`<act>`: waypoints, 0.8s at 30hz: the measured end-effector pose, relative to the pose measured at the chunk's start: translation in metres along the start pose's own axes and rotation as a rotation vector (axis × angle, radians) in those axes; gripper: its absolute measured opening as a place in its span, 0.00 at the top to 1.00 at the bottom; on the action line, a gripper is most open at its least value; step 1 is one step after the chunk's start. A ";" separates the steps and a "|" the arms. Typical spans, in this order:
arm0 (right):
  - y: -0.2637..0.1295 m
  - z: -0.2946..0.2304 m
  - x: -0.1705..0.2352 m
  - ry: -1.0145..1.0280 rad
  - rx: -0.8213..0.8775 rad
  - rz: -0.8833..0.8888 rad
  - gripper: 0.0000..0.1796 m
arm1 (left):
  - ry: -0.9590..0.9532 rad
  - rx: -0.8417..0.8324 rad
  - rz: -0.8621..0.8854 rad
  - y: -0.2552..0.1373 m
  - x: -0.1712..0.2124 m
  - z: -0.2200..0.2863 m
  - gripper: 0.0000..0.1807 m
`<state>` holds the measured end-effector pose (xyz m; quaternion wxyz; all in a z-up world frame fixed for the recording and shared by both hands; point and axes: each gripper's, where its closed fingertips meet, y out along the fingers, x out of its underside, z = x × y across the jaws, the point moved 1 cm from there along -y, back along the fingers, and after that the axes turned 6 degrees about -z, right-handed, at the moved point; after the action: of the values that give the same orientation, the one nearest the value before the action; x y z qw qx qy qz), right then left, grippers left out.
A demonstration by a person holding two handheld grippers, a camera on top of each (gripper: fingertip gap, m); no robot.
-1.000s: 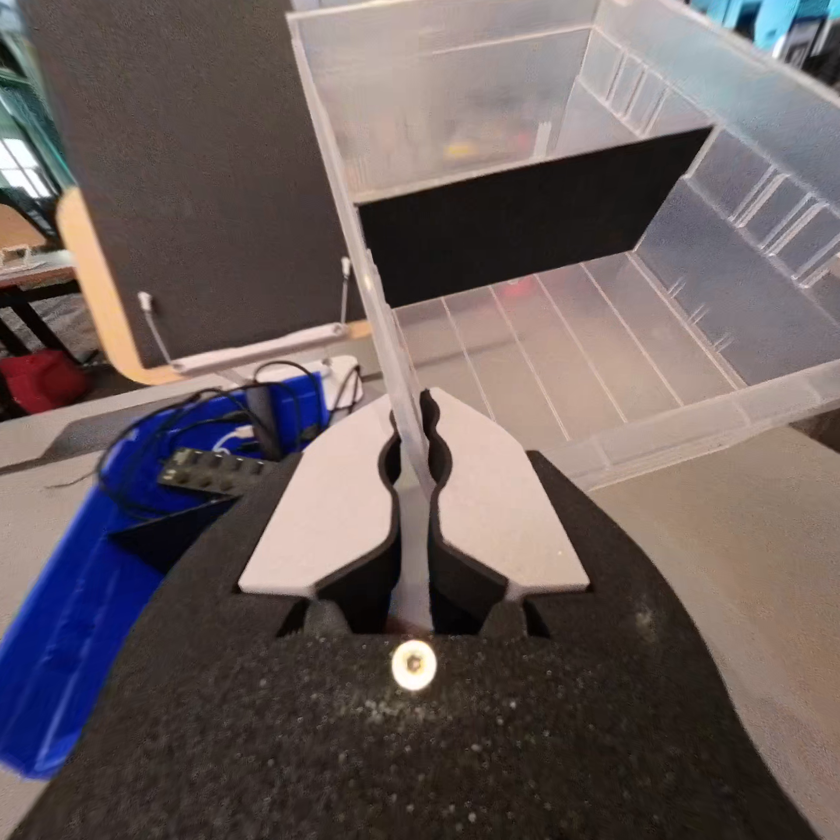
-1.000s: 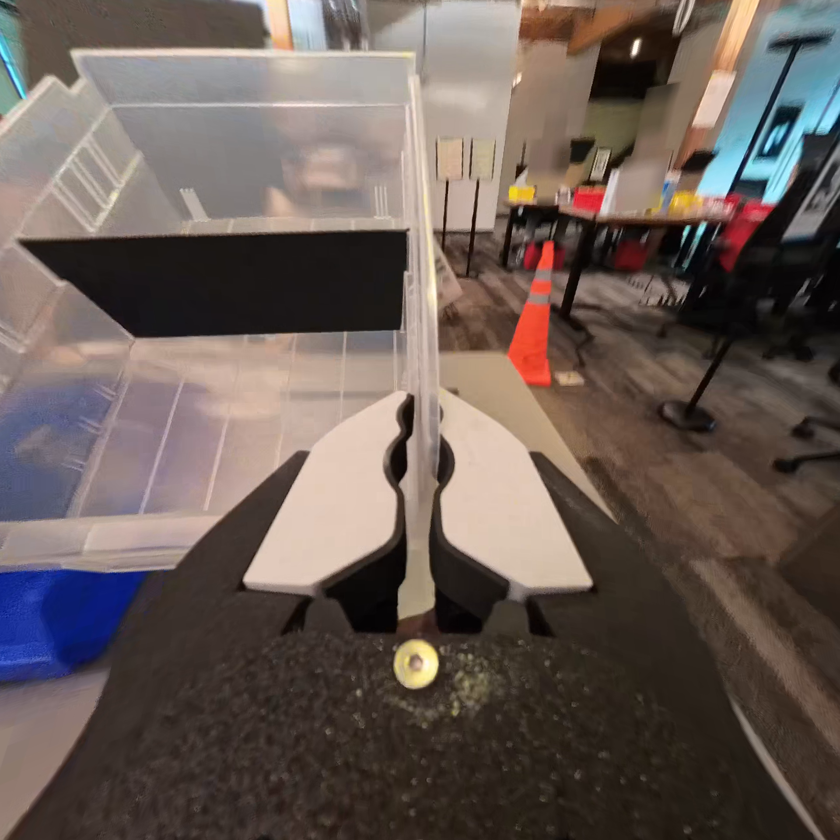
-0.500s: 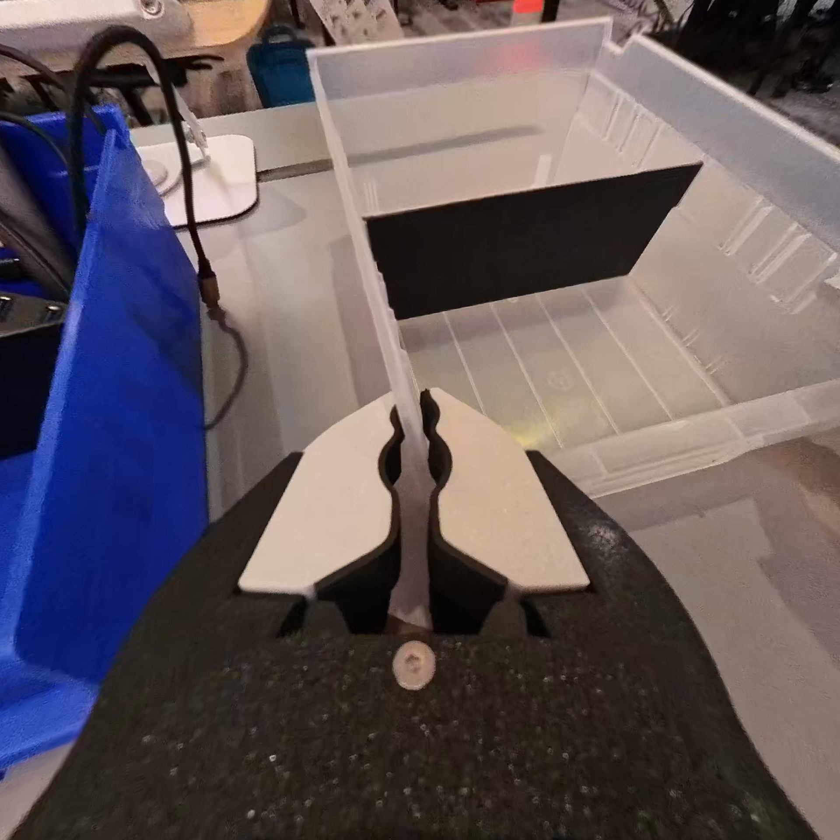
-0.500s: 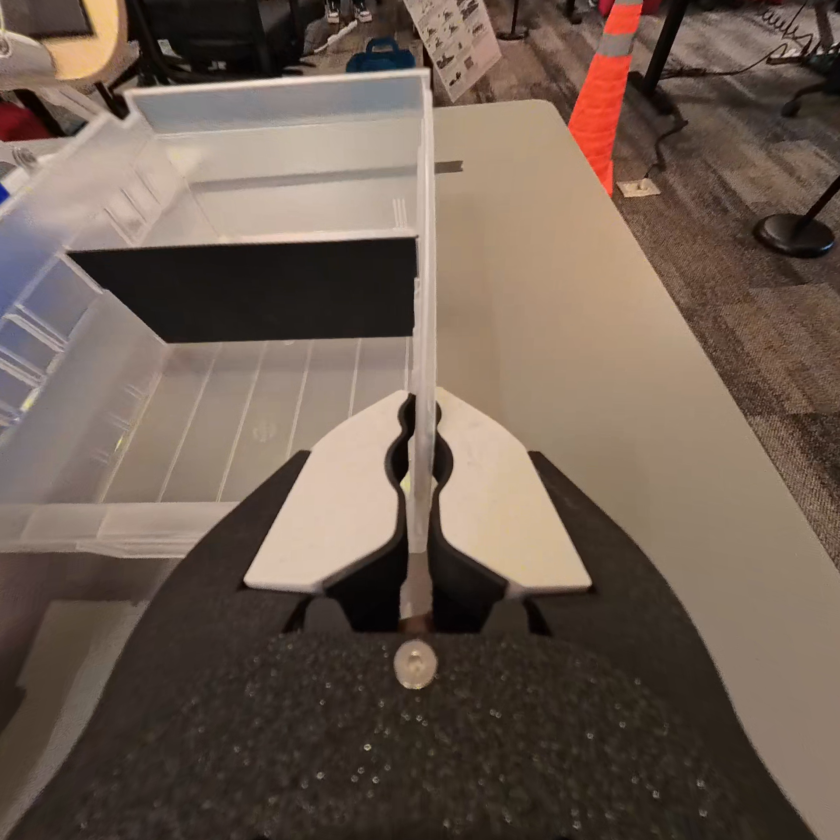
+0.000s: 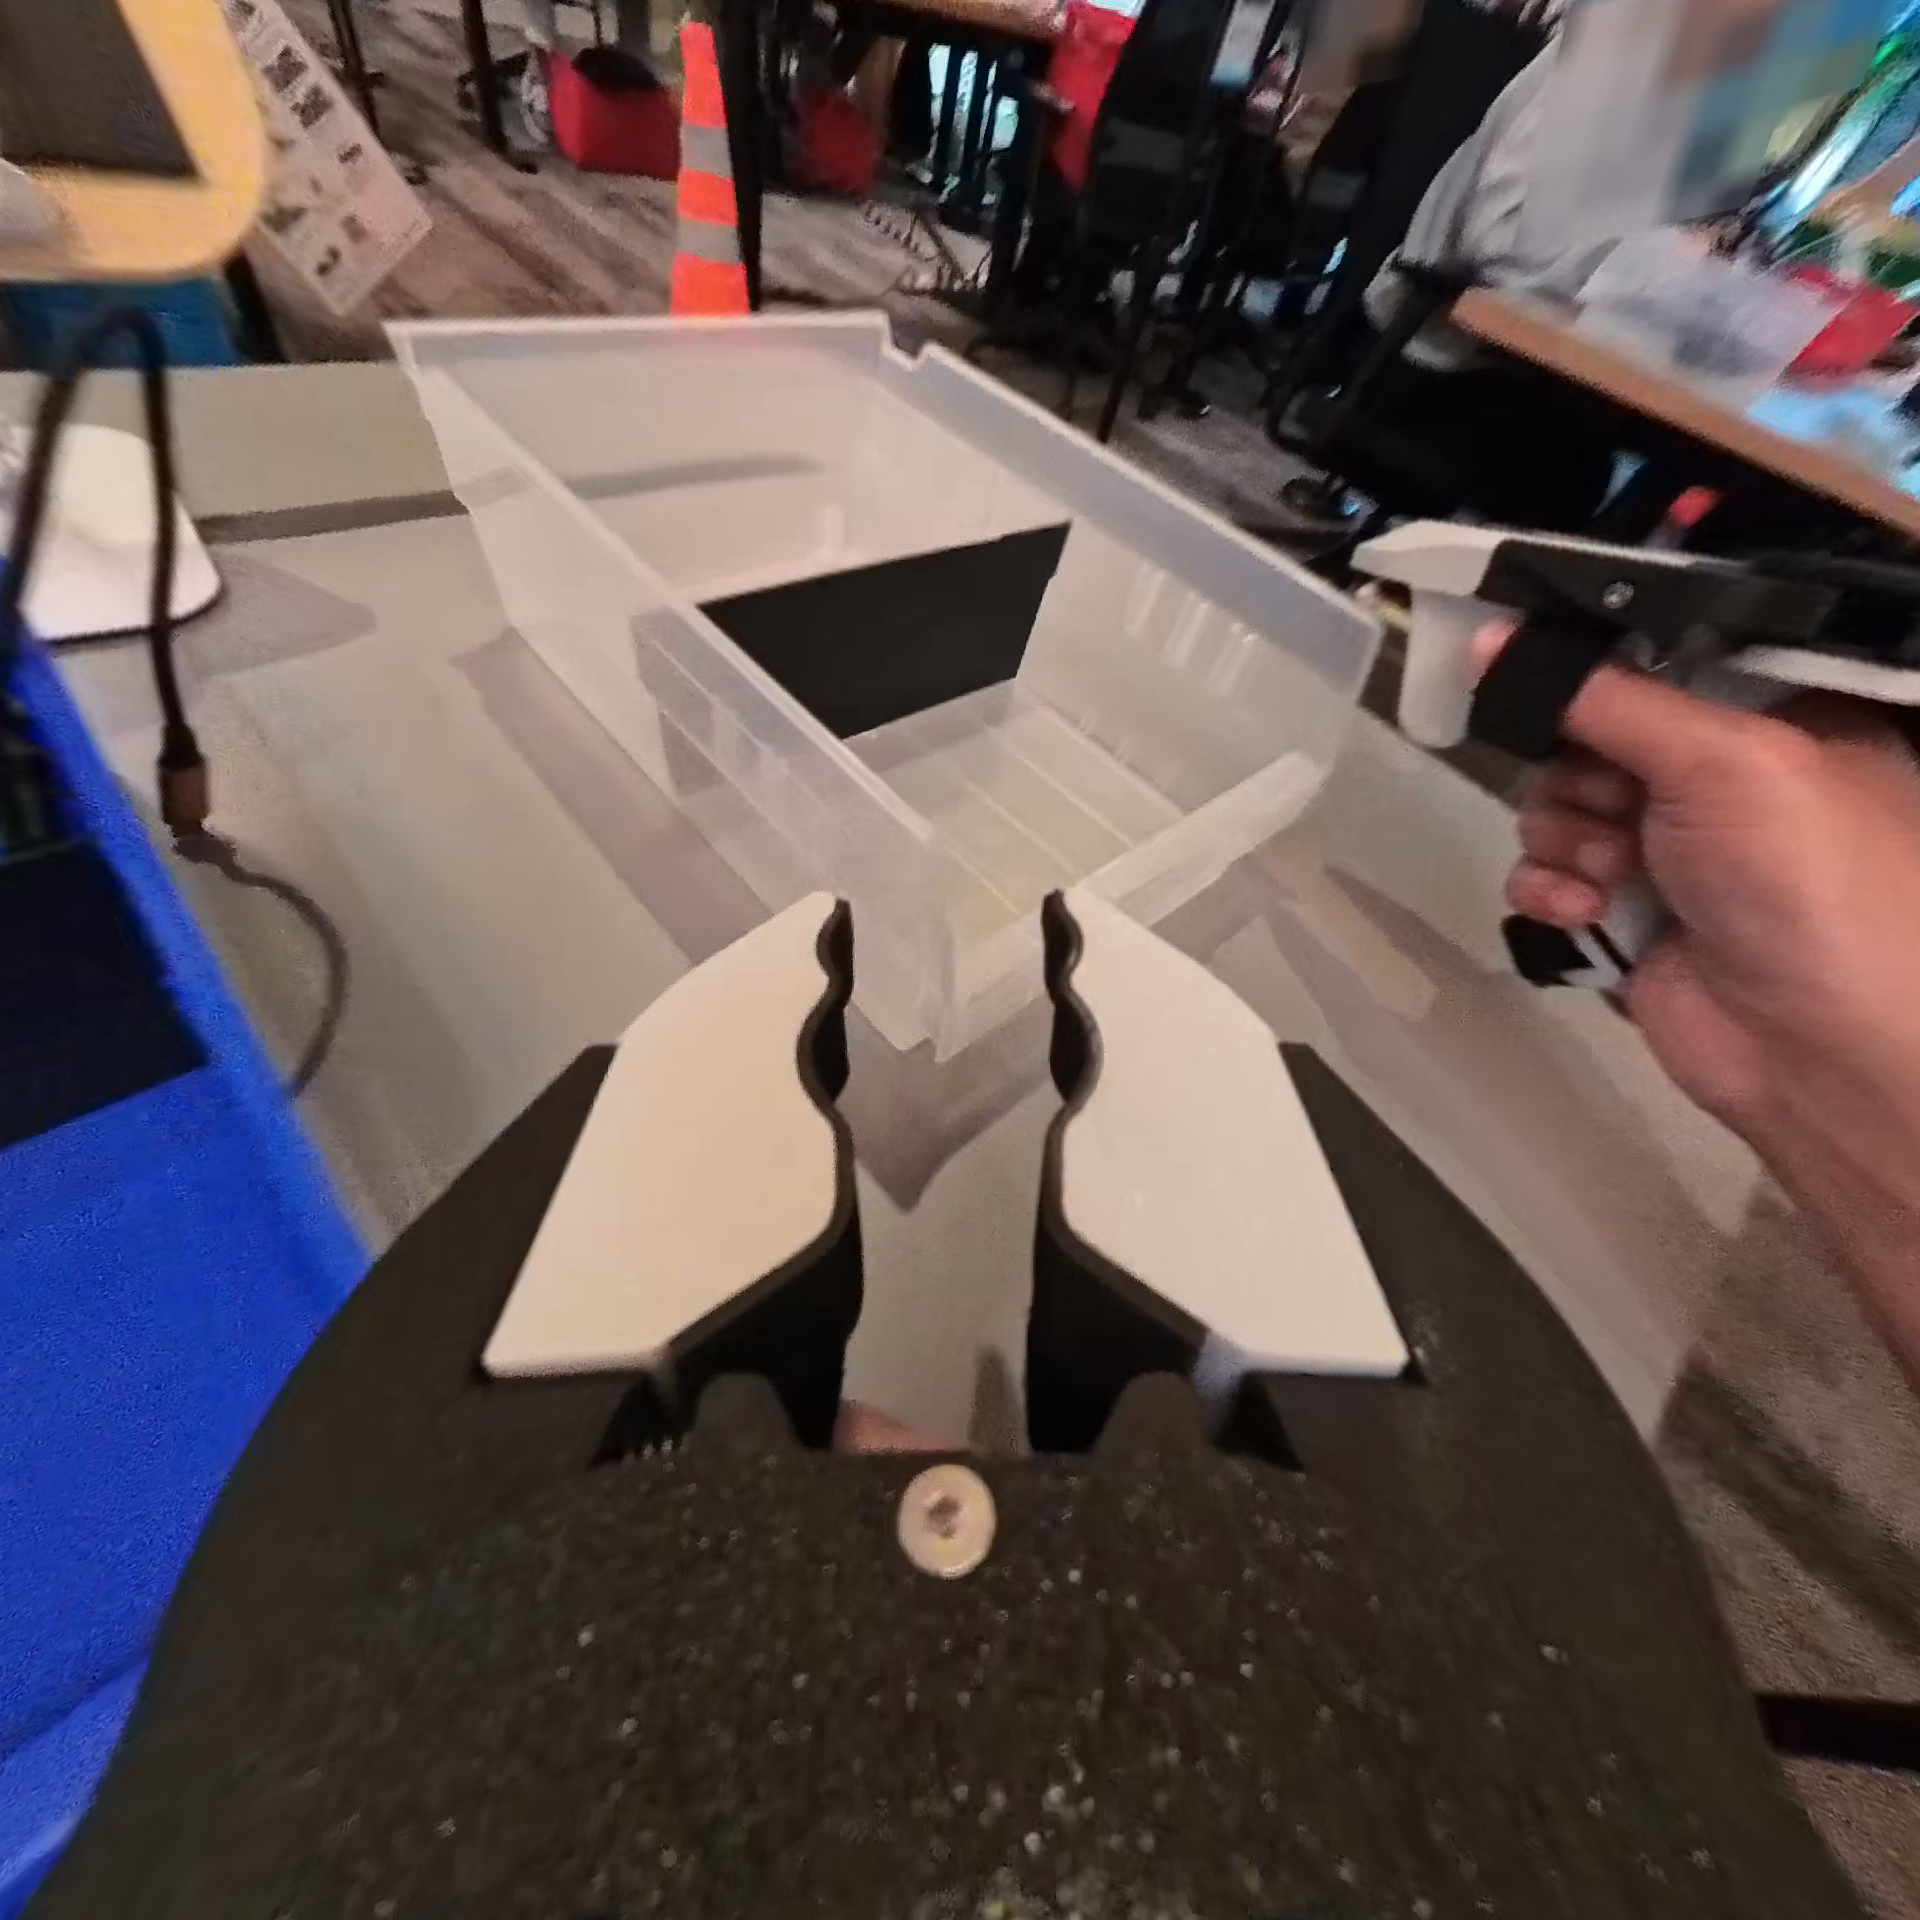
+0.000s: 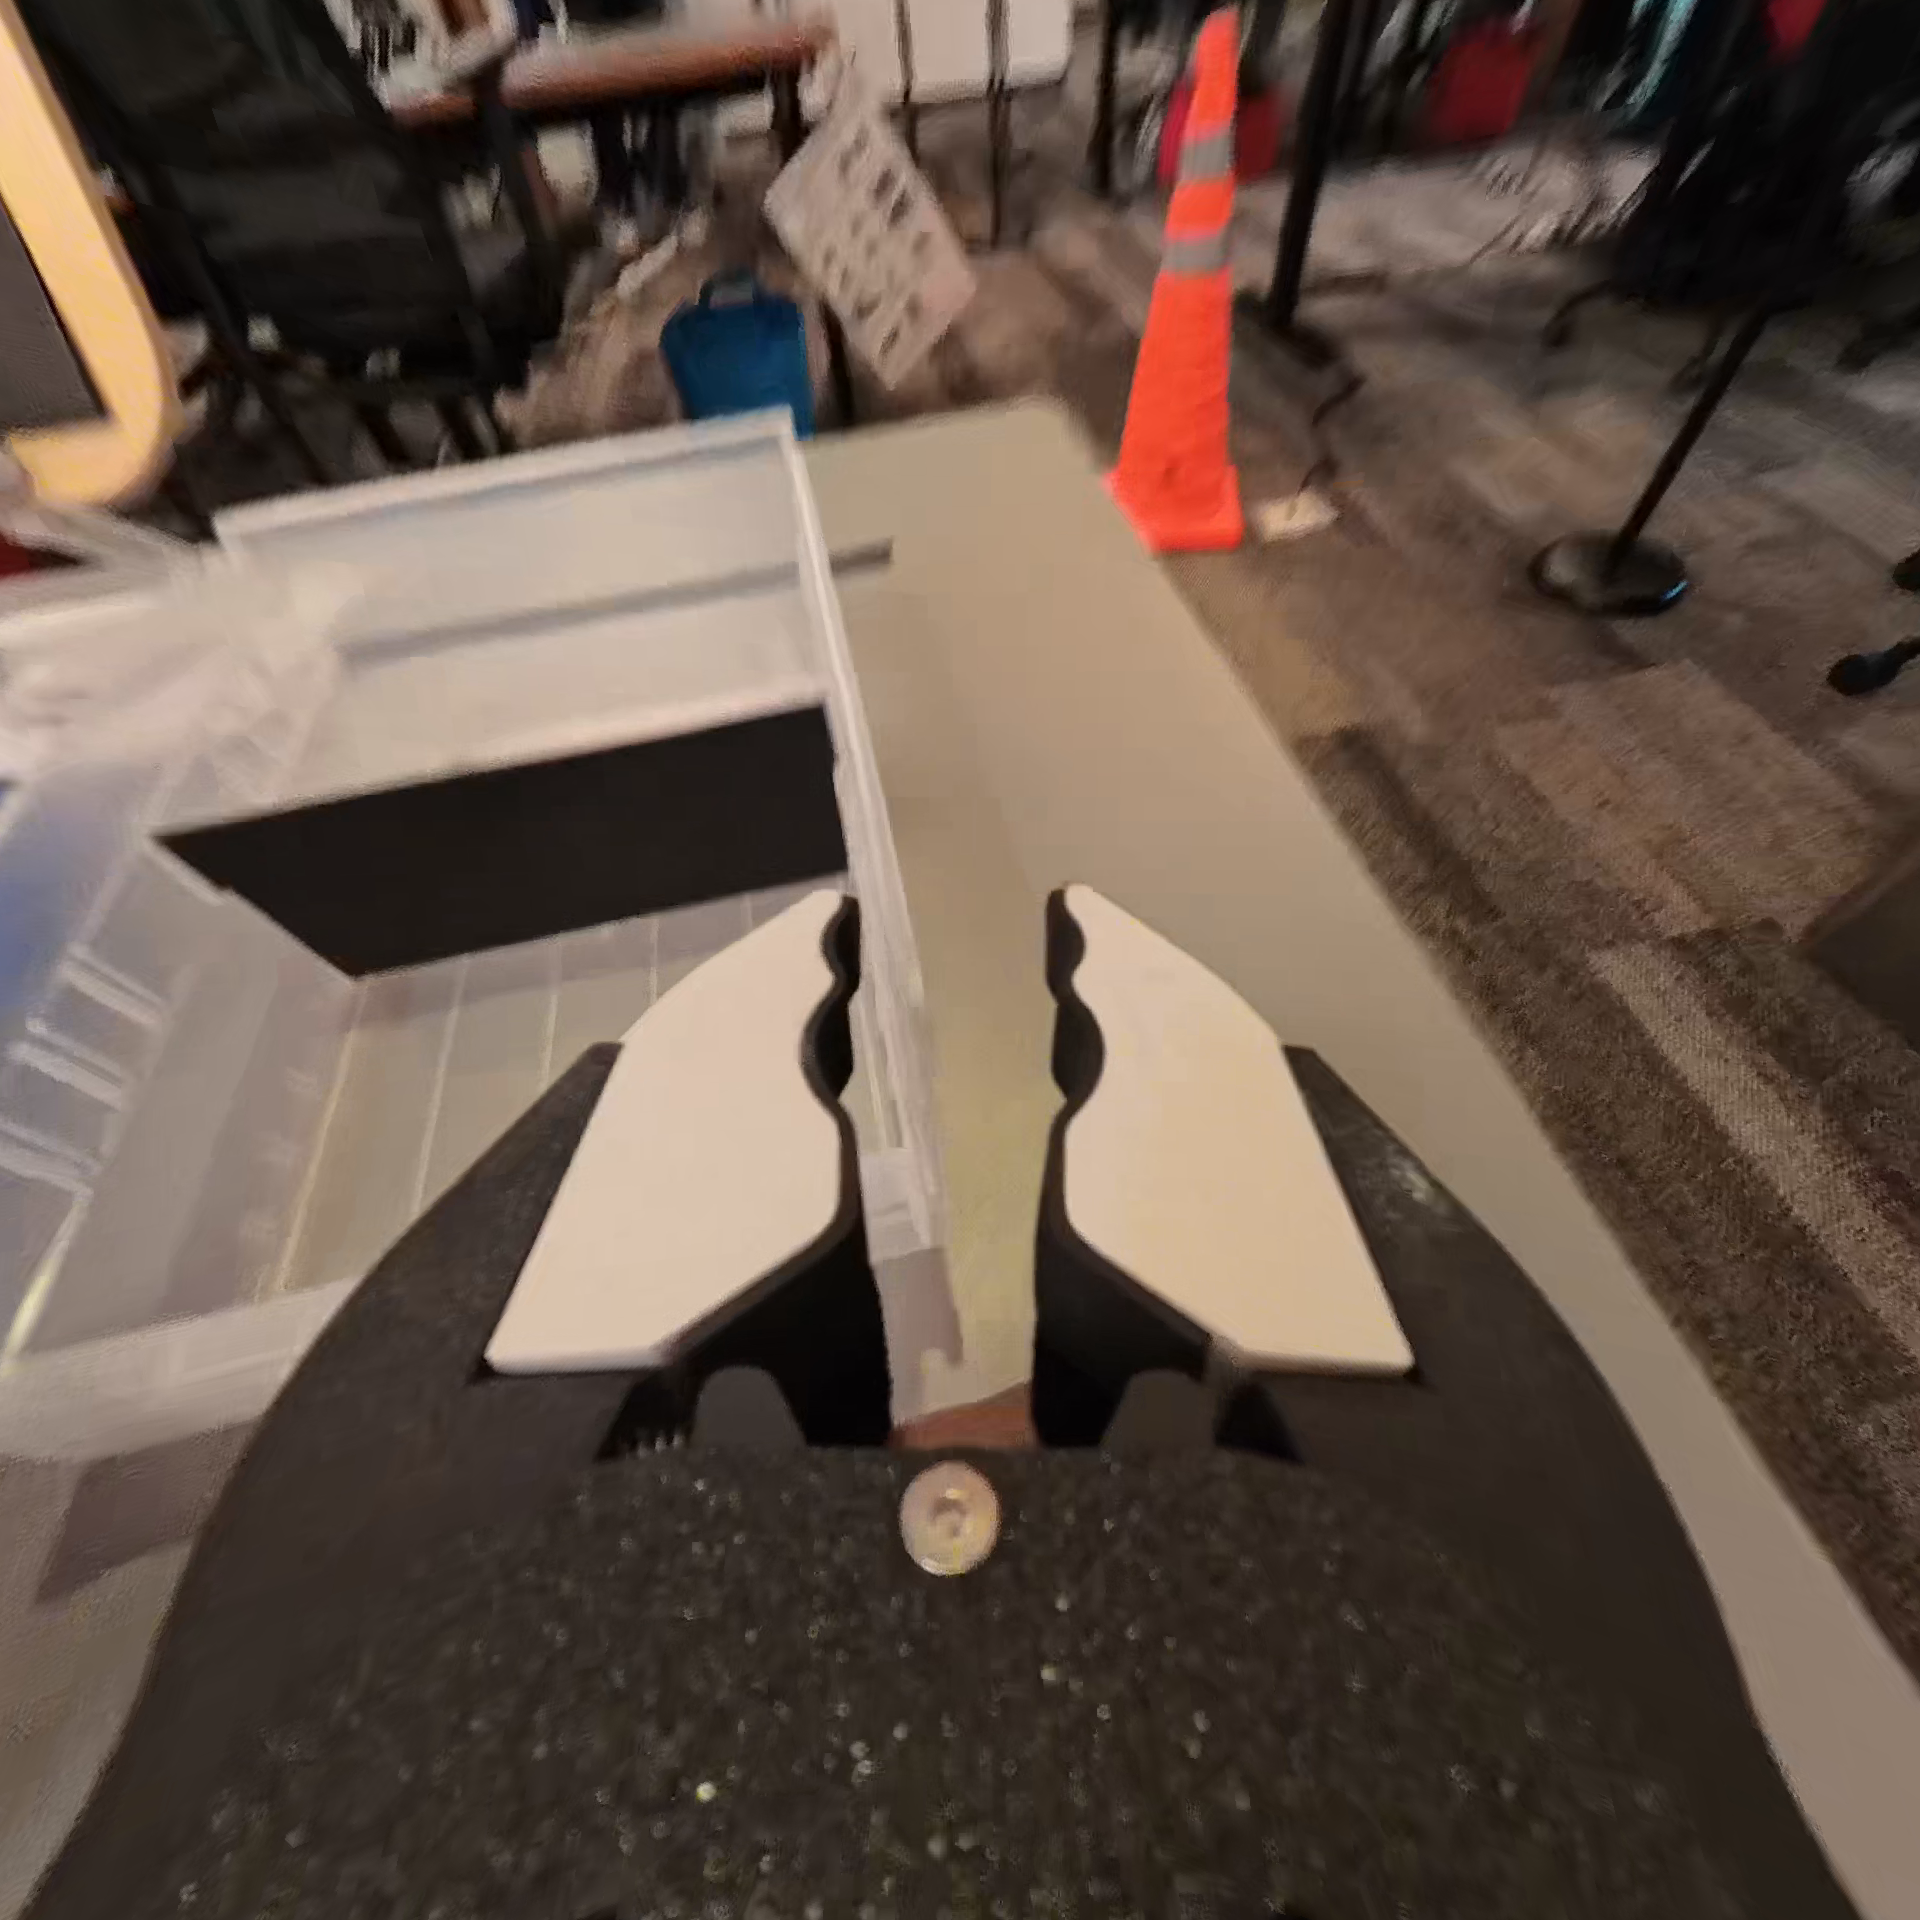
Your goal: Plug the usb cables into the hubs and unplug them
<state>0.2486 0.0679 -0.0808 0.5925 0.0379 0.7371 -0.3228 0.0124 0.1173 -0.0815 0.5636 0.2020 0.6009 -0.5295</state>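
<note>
A clear plastic bin [image 5: 1195,540] with a black divider [image 5: 894,623] rests on the grey table. My left gripper [image 5: 948,920] is open and empty, just short of the bin's near corner. My right gripper [image 6: 953,904] is open; the bin's right wall [image 6: 883,935] stands between its fingers, close to the left one. The right gripper also shows in the left wrist view [image 5: 1429,623], held by a hand [image 5: 1714,883] beside the bin's right wall. A black USB cable [image 5: 156,520] arcs out of a blue bin [image 5: 135,1143] at the left, its plug end [image 5: 187,790] hanging over the table.
A white flat base [image 5: 114,551] sits on the table at the far left. The table's right edge [image 6: 1455,1039] drops to carpet. An orange cone [image 6: 1184,312], chairs and stands are on the floor beyond. A seated person is at the back right.
Both grippers were shut on the clear bin's side walls and lowered it to the table. Both have now opened and let go; the left has drawn back to the bin's corner.
</note>
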 end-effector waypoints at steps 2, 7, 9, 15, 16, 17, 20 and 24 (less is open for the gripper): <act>-0.026 -0.010 -0.026 -0.045 0.034 0.130 0.79 | -0.046 0.054 0.074 -0.045 -0.015 -0.012 0.81; -0.068 -0.137 -0.042 -0.225 -0.280 0.192 0.79 | 0.032 -0.260 0.232 -0.160 -0.035 -0.120 0.81; -0.080 -0.209 -0.019 -0.259 -0.492 0.152 0.79 | 0.050 -0.429 0.181 -0.190 -0.019 -0.173 0.77; -0.066 -0.317 0.070 -0.250 -0.557 -0.025 0.66 | -0.079 -0.427 -0.004 -0.187 0.044 -0.232 0.61; -0.061 -0.321 0.077 -0.284 -0.499 -0.032 0.65 | -0.093 -0.396 -0.017 -0.181 0.049 -0.231 0.64; -0.057 -0.325 0.083 -0.316 -0.451 -0.038 0.66 | -0.092 -0.366 -0.033 -0.175 0.053 -0.229 0.70; -0.046 -0.336 0.101 -0.367 -0.358 -0.099 0.77 | -0.035 -0.396 -0.109 -0.162 0.064 -0.237 0.85; -0.043 -0.333 0.102 -0.270 -0.242 -0.139 0.97 | -0.027 -0.483 -0.163 -0.168 0.068 -0.253 0.97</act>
<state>-0.0833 0.1743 -0.1241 0.6623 -0.1282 0.6854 -0.2741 -0.2658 0.2519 -0.1231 0.5587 0.0052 0.7170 -0.4169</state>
